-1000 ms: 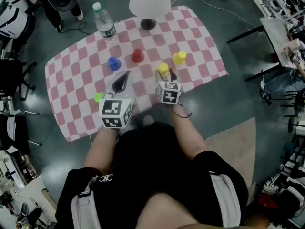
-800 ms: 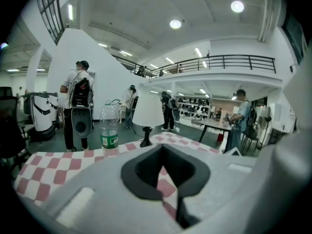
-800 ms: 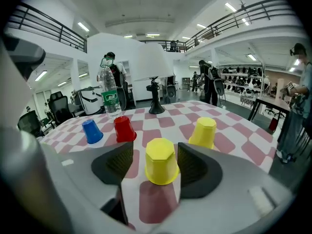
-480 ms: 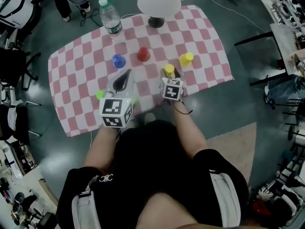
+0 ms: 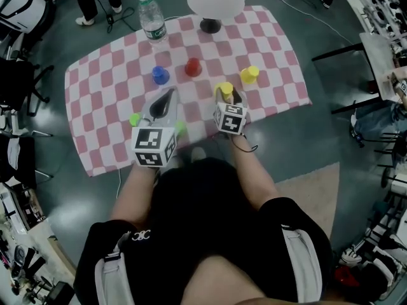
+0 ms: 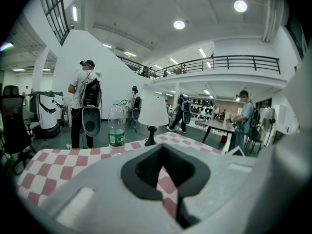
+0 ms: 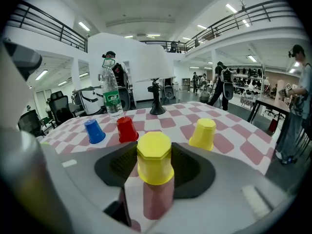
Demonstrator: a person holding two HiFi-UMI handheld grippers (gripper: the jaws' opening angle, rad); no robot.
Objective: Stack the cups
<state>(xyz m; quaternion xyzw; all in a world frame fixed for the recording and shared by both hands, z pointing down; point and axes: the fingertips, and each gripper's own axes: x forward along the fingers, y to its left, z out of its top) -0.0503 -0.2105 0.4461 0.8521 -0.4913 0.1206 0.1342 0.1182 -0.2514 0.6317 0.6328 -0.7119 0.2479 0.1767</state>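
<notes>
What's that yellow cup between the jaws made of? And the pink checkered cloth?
The yellow cup looks like plastic: one solid colour, smooth with a soft sheen, moulded in flat facets. The pink checkered cloth seems to be fabric: matte, with wavy, limp edges, though a coated sheet can't be ruled out.

Inverted yellow cup (image 7: 155, 158), red cup (image 7: 127, 129), blue cup (image 7: 94, 131)
</notes>
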